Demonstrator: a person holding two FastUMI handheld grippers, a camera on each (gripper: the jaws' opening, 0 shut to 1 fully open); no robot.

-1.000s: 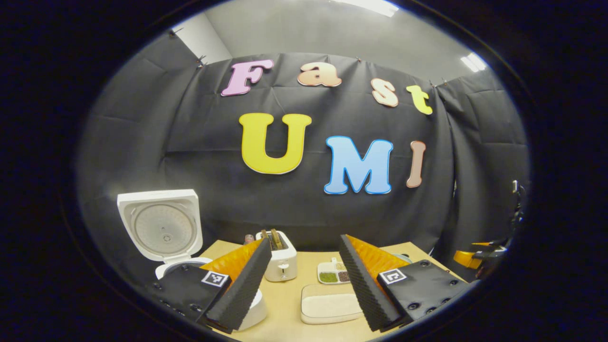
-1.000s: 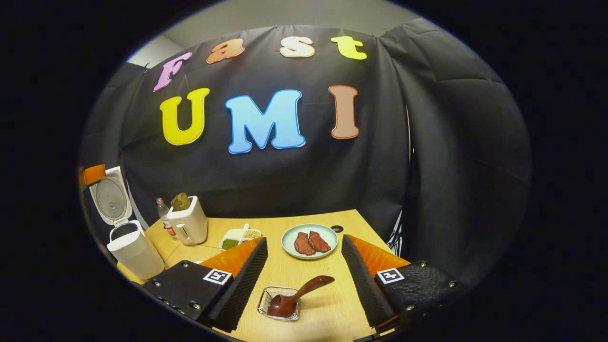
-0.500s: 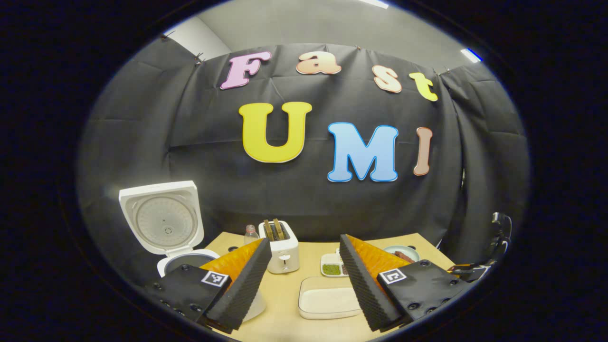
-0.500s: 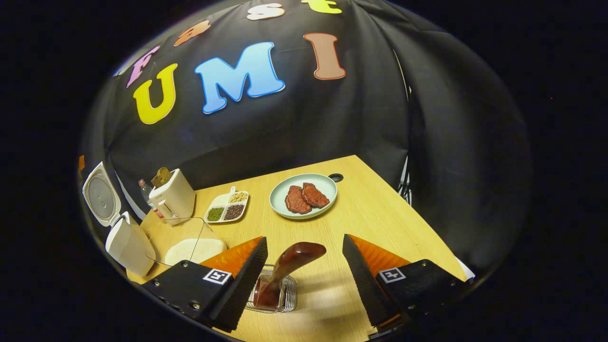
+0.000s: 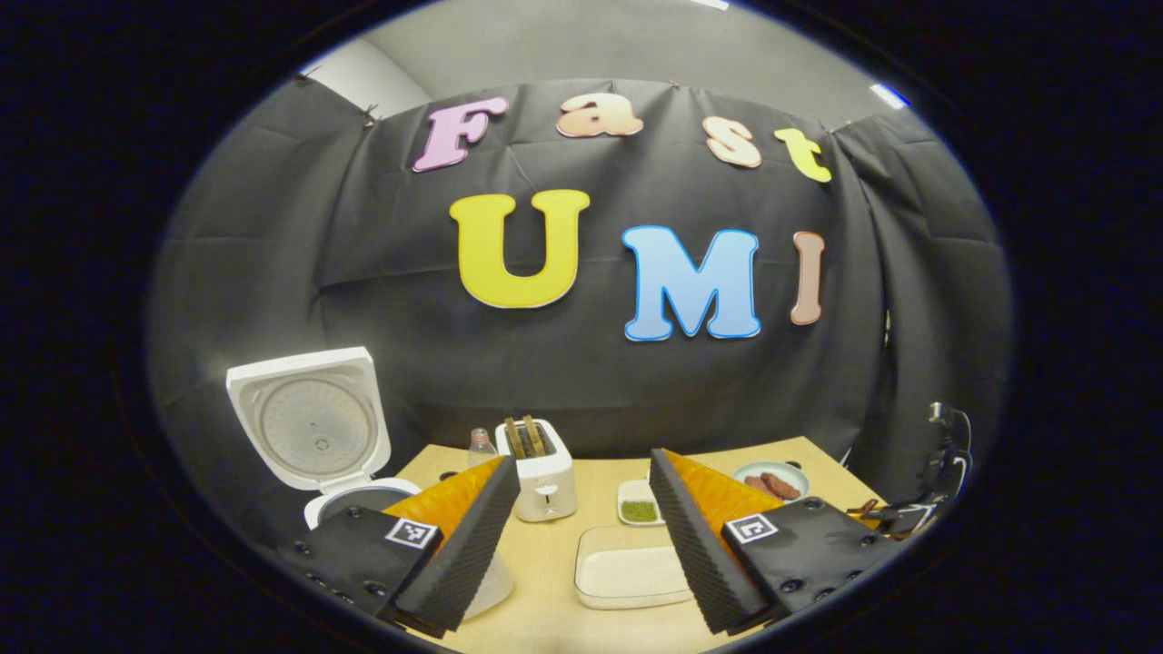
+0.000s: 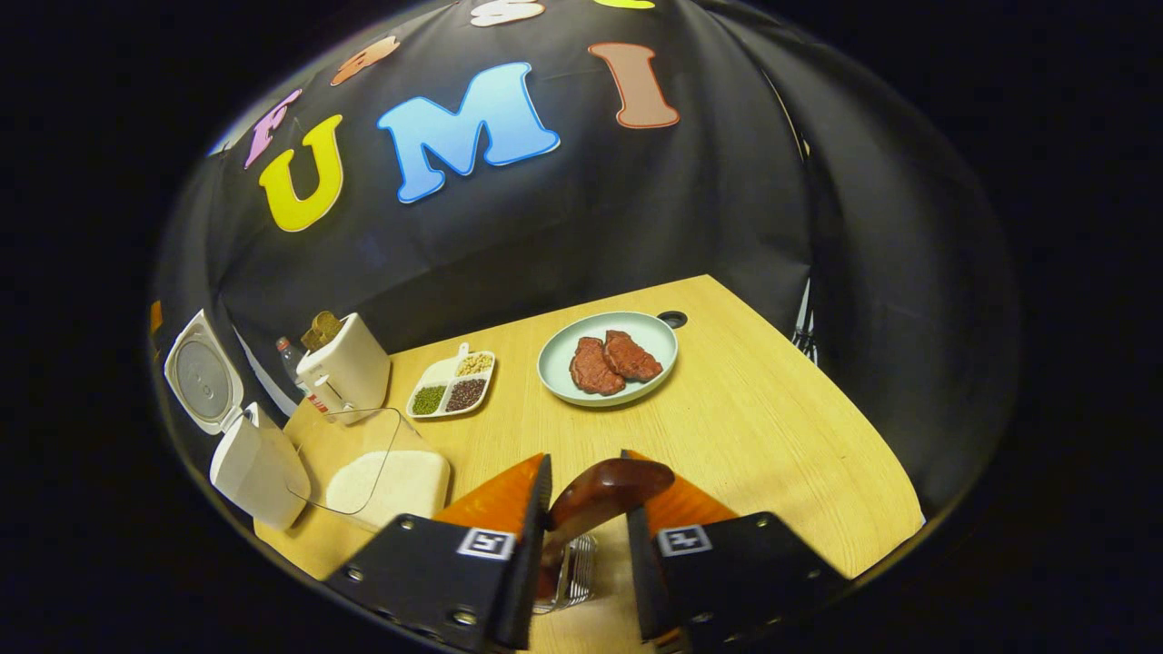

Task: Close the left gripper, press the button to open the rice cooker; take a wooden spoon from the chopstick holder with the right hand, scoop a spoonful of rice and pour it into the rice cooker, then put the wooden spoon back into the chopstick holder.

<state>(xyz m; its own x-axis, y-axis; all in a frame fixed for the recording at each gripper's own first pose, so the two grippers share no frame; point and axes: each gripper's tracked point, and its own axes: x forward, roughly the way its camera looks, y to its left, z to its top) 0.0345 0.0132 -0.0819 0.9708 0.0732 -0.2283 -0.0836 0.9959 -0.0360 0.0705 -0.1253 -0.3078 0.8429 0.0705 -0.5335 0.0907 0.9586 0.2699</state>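
Observation:
The white rice cooker point(image 5: 359, 498) stands at the left with its lid point(image 5: 309, 422) up; it also sits at the table's left edge in the right gripper view point(image 6: 259, 465). My left gripper point(image 5: 581, 531) hangs open above the table with nothing between its fingers. A dark wooden spoon point(image 6: 604, 483) stands in a small wire chopstick holder point(image 6: 572, 574) near the front edge. My right gripper point(image 6: 586, 472) is shut on the spoon's handle, one finger on each side. A shallow white box of rice point(image 6: 391, 480), its clear lid raised, lies beside the cooker point(image 5: 627, 574).
A white toaster point(image 6: 347, 371) with bread and a bottle point(image 6: 289, 352) stand at the back left. A divided dish of beans point(image 6: 452, 391) and a pale plate with two meat pieces point(image 6: 607, 359) lie mid-table. The table's right edge point(image 6: 872, 454) is near.
The right gripper's fingers have drawn in from wide open onto the spoon handle after coming down over the holder. The left gripper stays open and has barely shifted.

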